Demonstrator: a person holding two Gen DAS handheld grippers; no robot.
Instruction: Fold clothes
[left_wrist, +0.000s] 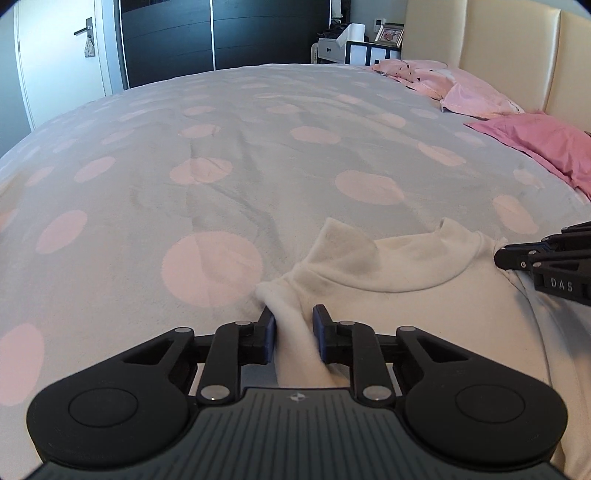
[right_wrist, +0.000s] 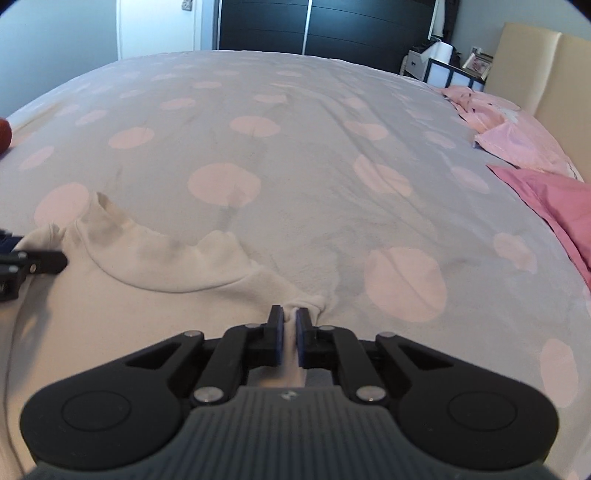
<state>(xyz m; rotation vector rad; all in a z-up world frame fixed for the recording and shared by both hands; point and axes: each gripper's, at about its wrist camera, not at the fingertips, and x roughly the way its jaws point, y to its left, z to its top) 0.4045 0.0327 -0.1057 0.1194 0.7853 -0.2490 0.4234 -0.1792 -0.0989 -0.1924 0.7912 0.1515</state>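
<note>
each view is taken from just behind its own gripper, angled down across the bed (left_wrist: 258, 147) toward the dark wardrobe (left_wrist: 221, 33). the white top (left_wrist: 369, 266) and pink pillows (right_wrist: 554, 199) are shared, seen close.

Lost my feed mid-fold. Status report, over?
Left gripper shut on white top, right gripper too. Top flat on dotted bedspread, collar away. Nothing in the way.

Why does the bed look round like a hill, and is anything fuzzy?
Left wrist view: the fisheye lens bends the spotted bedspread into a dome, daylight is soft, and the white top looks sharp. Right wrist view: same bulging, corners go dark, and the bottom left edge is a little smeared.
</note>
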